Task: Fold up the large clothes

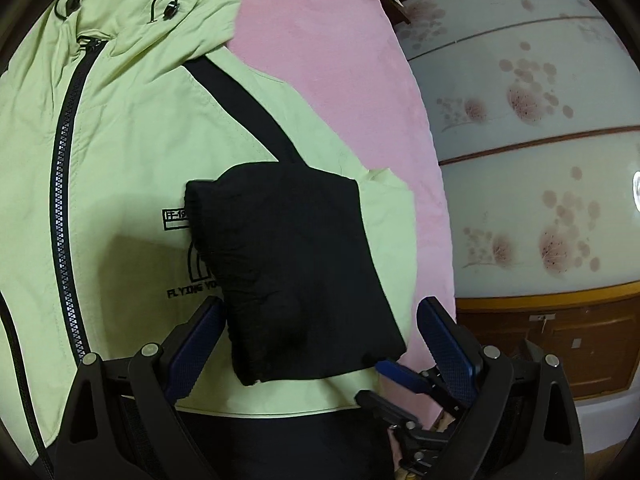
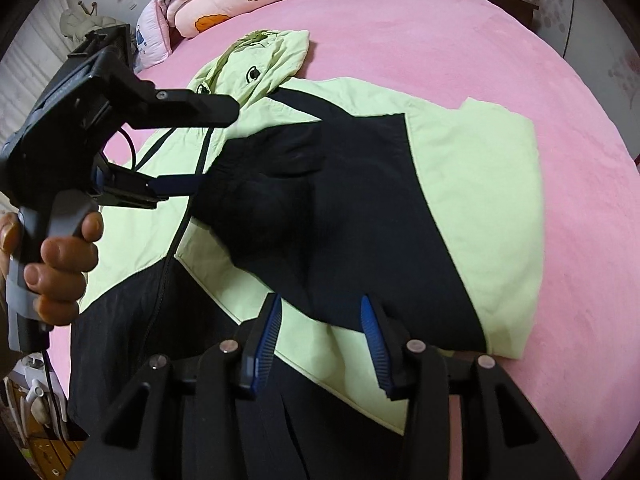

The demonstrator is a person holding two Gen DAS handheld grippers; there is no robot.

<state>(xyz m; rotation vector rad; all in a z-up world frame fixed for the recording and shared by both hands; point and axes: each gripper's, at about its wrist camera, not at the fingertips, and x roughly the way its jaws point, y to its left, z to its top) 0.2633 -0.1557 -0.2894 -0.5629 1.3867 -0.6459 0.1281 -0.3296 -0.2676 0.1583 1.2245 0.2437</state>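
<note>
A light green and black zip jacket (image 1: pixel 132 140) lies front-up on the pink bed; it also shows in the right wrist view (image 2: pixel 472 184). One black sleeve (image 1: pixel 296 272) is folded across its chest, covering part of the printed logo. My left gripper (image 1: pixel 320 312) is open, its fingers spread on either side of the sleeve, just above it. My right gripper (image 2: pixel 320 312) is open over the black sleeve (image 2: pixel 320 208) near the jacket's lower part, holding nothing. The left gripper also shows in the right wrist view (image 2: pixel 188 148), held by a hand.
The pink bed cover (image 2: pixel 520 64) extends around the jacket. Folded quilts and pillows (image 2: pixel 224 0) lie at the bed's head. A floral-panelled wardrobe (image 1: pixel 532 128) stands beside the bed. The right gripper's fingers (image 1: pixel 400 372) show in the left wrist view.
</note>
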